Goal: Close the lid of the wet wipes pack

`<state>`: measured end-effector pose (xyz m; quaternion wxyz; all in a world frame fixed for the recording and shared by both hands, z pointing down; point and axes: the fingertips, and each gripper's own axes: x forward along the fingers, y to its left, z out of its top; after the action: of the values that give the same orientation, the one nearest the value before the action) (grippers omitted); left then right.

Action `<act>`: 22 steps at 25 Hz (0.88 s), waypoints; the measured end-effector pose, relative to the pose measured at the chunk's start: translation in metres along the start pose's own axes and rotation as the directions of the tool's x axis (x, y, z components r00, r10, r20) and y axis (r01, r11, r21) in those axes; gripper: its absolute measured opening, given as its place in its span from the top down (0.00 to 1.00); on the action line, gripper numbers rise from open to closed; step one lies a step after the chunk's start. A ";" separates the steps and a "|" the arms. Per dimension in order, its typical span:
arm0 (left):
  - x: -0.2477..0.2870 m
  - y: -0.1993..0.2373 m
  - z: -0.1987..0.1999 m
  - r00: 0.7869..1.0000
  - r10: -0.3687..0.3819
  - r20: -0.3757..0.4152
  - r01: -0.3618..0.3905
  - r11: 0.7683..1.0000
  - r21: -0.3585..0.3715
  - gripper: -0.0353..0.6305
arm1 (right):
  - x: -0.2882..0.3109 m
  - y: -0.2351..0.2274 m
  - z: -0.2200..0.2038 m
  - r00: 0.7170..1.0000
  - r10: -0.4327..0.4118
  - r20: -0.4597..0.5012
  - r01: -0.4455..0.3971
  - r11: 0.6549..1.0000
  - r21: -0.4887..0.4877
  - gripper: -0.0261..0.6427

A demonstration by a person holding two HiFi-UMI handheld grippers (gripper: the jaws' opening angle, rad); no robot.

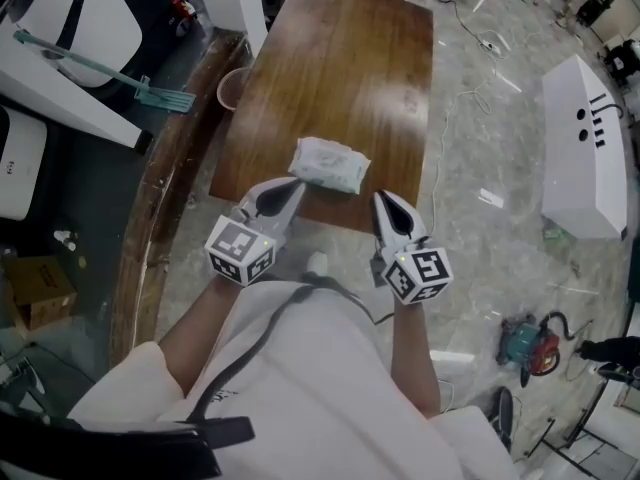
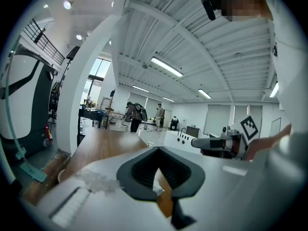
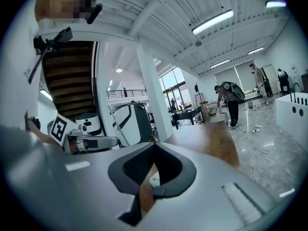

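Both grippers hover at the near edge of the table (image 1: 340, 58), side by side. The left gripper (image 1: 292, 184) has its jaws drawn together, tips meeting, with nothing pinched between them; its own view shows only wood and a scrap of white through the hollow behind the tips (image 2: 157, 149). The right gripper (image 1: 380, 200) is likewise closed and empty (image 3: 154, 146).

The pack (image 1: 330, 164) lies flat on the table just ahead of the left gripper, a little to its right, and ahead and to the left of the right gripper. The left tips sit right at the pack's near corner; I cannot tell whether they touch. Bare wood separates the right tips from the pack. The lid cannot be made out.

Well ahead and left of the left gripper a bowl (image 1: 232, 88) sits at the table's side, with a squeegee (image 1: 150, 92) beyond it. Far to the right of the right gripper stand a white cabinet (image 1: 585, 158), a cable (image 1: 470, 93) and a power tool (image 1: 530, 346) on the floor.
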<state>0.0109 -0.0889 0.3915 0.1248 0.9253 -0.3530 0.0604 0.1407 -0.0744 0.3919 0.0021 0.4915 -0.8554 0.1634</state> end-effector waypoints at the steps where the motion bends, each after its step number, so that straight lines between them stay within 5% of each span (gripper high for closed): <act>1: 0.005 0.001 -0.002 1.000 0.007 -0.003 -0.007 1.000 -0.003 0.94 | 0.003 -0.005 -0.001 1.000 0.008 -0.007 -0.008 1.000 -0.004 0.95; 22: 0.045 0.027 -0.003 0.998 0.017 -0.058 -0.018 1.000 -0.009 0.94 | 0.038 -0.043 -0.005 0.999 0.024 -0.044 -0.023 0.999 0.033 0.95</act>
<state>0.0263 -0.1361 0.4087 0.1388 0.9194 -0.3576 0.0864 0.1566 -0.1252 0.4144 0.0115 0.4776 -0.8581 0.1881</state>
